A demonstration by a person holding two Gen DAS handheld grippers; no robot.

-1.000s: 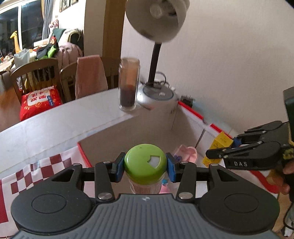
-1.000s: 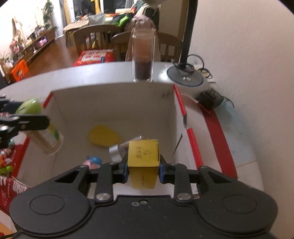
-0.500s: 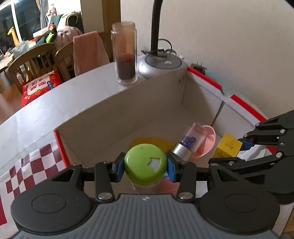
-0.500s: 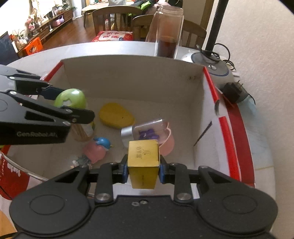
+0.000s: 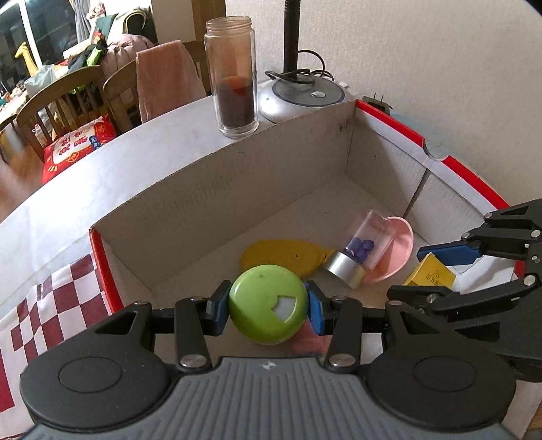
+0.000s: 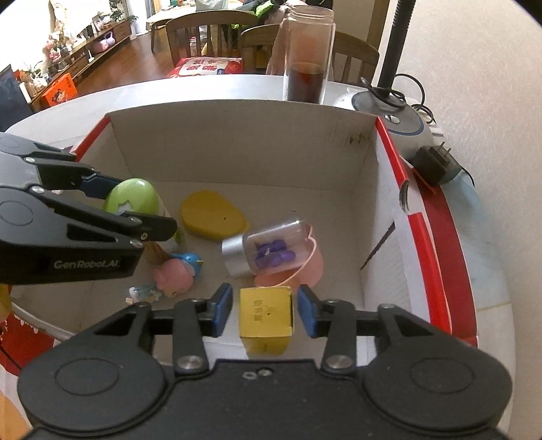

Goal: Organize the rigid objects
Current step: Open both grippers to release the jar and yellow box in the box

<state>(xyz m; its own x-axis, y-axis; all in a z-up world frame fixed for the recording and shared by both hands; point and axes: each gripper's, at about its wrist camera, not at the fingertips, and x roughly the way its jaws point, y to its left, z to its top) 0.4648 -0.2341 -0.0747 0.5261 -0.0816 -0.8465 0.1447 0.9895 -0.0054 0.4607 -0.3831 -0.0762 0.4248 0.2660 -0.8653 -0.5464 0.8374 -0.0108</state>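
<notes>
A: What differs from a moment ago?
B: My right tool (image 6: 265, 314) is opening off the yellow box (image 6: 266, 316), probably resting in the cardboard box (image 6: 237, 135). My left tool (image 5: 267, 313) grips the green-capped bottle (image 5: 267, 309) above it.

I'm working in a home's dining and living area: beyond my fingers stand wooden dining chairs (image 6: 206, 30) draped with clothes, a hardwood floor (image 6: 135, 64) and a low sideboard (image 6: 84, 50) with ornaments.
</notes>
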